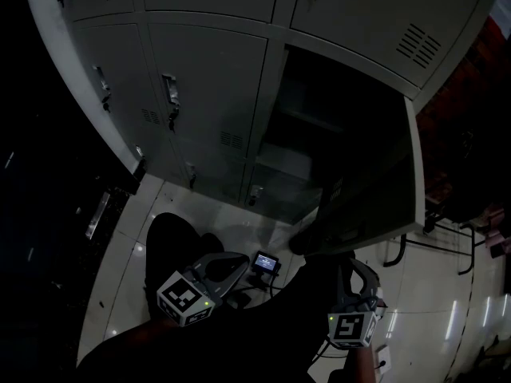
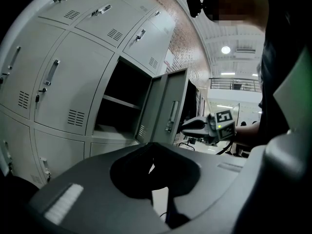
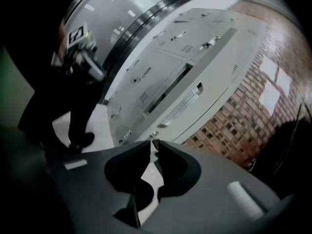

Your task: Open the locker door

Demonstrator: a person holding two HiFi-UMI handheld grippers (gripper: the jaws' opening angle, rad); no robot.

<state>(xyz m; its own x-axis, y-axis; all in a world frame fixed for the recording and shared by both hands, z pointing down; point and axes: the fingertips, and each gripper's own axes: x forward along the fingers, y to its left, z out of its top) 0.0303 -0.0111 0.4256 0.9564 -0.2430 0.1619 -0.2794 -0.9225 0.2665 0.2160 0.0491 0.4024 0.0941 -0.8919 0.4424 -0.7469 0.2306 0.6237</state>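
A bank of grey lockers (image 1: 200,78) stands ahead. One locker door (image 1: 375,182) is swung wide open to the right, and its dark compartment (image 1: 319,110) with a shelf shows behind it. Both grippers hang low, well short of the door. My left gripper (image 1: 236,268) is at the lower left, its fingertips together on nothing. My right gripper (image 1: 359,274) is at the lower right, just below the door's bottom edge, with its tips almost touching and nothing between them. In the left gripper view the open door (image 2: 168,108) and my right gripper (image 2: 186,126) appear beside each other.
A small lit screen (image 1: 266,262) with cables lies on the pale tiled floor between the grippers. The person's dark trouser leg (image 1: 172,246) is at the lower left. Black metal furniture legs (image 1: 431,242) stand to the right. A brick wall (image 3: 253,111) runs beside the lockers.
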